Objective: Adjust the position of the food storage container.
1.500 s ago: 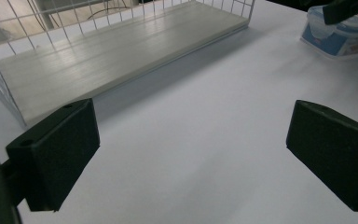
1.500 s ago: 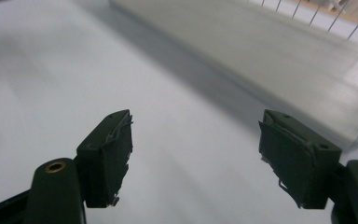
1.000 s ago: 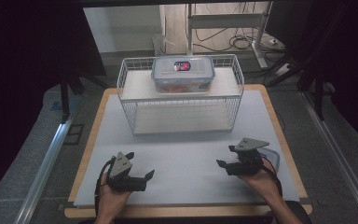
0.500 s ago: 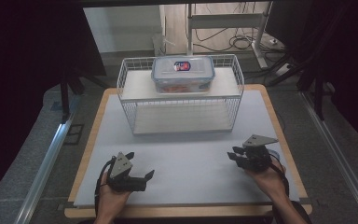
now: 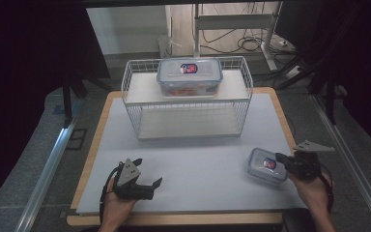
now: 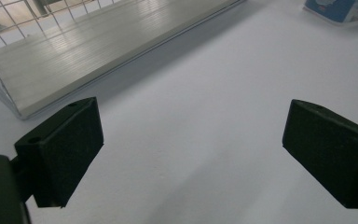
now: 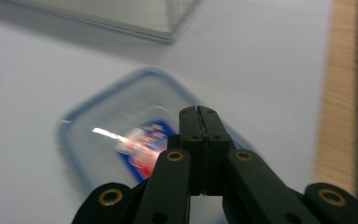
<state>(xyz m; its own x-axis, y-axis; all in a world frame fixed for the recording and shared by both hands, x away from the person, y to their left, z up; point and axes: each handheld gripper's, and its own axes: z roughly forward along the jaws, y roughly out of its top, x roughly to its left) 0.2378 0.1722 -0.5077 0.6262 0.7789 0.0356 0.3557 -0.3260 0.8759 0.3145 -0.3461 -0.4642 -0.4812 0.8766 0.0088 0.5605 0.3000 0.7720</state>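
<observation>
- Small lidded container (image 5: pixel 267 165), clear plastic with a blue rim and a red-and-blue label on its lid, lay flat on the white mat (image 5: pixel 198 159) near the desk's right edge, toward the front right corner.
- Right gripper (image 5: pixel 281 158) was at that container's right side, its tip at the lid's edge; whether it touched the lid could not be told from the high view.
- In the right gripper view the container (image 7: pixel 121 135) lay blurred just beyond the tips, and the right gripper (image 7: pixel 199 111) had its two black jaws pressed together with nothing between them; they had just been closing.
- The person's right hand (image 5: pixel 314 188) came in over the desk's front edge, near the right corner.
- Left gripper (image 5: pixel 149 185) rested low over the mat near the front left corner, well apart from the small container, held by the left hand (image 5: pixel 118 205).
- In the left gripper view the left gripper (image 6: pixel 191 140) had its jaws spread wide over bare mat, gripping nothing.
- White wire rack (image 5: pixel 135 96) stood across the back half of the desk, well apart from both grippers.
- Larger lidded container (image 5: pixel 189 76) with the same kind of label sat on the rack's upper shelf, about midway along it.
- Lower shelf (image 6: pixel 98 51) of the rack showed pale and bare in the left gripper view.
</observation>
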